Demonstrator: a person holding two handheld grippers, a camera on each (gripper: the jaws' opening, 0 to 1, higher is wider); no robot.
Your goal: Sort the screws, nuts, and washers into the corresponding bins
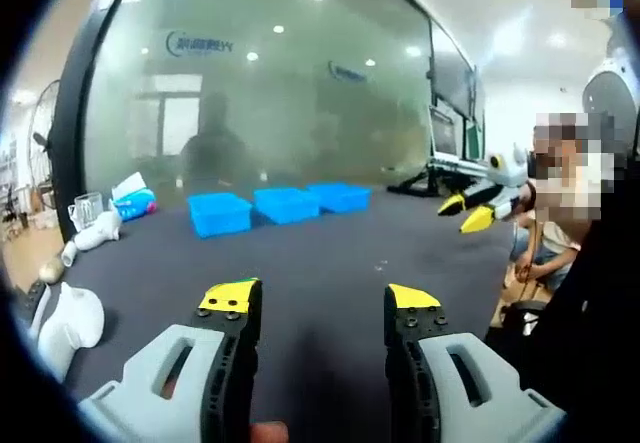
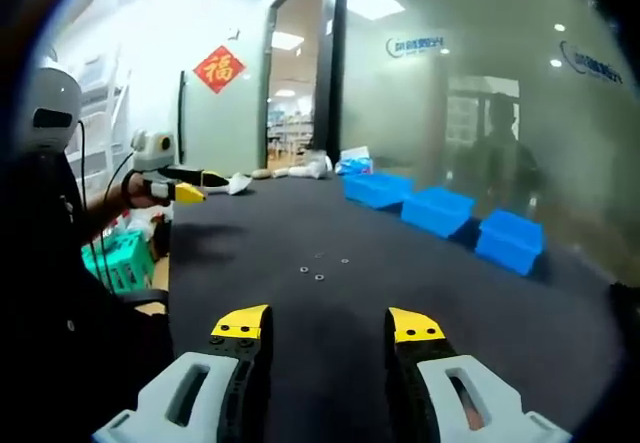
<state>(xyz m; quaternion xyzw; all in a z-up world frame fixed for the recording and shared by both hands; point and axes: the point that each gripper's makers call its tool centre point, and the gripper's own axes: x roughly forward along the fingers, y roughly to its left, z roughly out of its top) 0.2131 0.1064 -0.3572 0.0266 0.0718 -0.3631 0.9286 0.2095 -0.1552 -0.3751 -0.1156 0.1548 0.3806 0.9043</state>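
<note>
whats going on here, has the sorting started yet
Not yet, by the look of it. A person holds two grippers above a dark table; the left gripper and right gripper are both open and hold nothing. A few small hardware pieces, too small to tell apart, lie loose on the table. Three blue bins stand in a row by the glass wall, well away from the pieces.

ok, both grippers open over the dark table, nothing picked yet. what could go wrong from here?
1. The small hardware pieces lie flat on the table; the wide yellow-tipped right gripper may slip off them.
2. The three blue bins look identical, so mis-sorting is possible.
3. The left gripper could cross the right one over the small cluster.
</note>
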